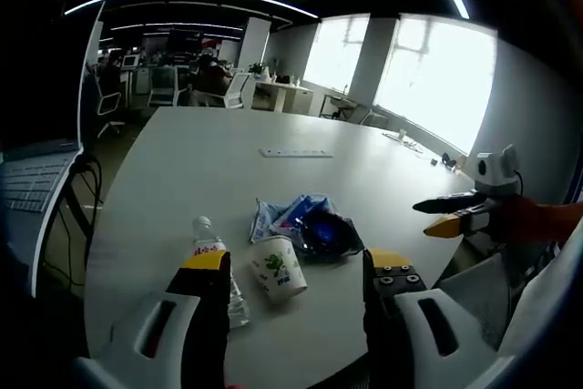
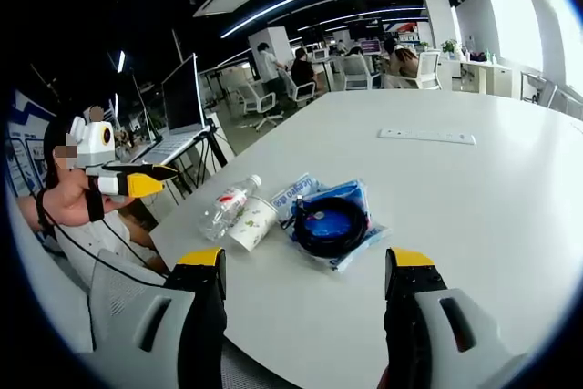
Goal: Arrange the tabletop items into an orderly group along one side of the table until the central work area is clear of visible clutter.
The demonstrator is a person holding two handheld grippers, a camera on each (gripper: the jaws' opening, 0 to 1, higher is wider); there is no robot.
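Note:
A clear plastic water bottle [image 1: 215,266] [image 2: 228,207] lies on its side on the white table [image 1: 200,170] [image 2: 492,216]. A white paper cup [image 1: 279,269] [image 2: 253,223] lies tipped over beside it. Right of the cup rests a blue plastic bag holding a coiled black cable [image 1: 317,227] [image 2: 330,220]. My left gripper [image 1: 297,263] hovers open above the table's near edge, its jaws framing the bottle and cup, nothing held. It also appears as the left gripper [image 2: 137,181] off the table's left side. My right gripper [image 2: 306,261] is open and empty, short of the bag; it shows as the right gripper [image 1: 451,216] too.
A flat white strip [image 1: 296,153] [image 2: 428,137] lies further out on the table. A laptop on a stand [image 1: 32,179] [image 2: 182,102] is beside the table's edge. A person's arm [image 2: 68,202] holds the left gripper. Office chairs and desks stand behind.

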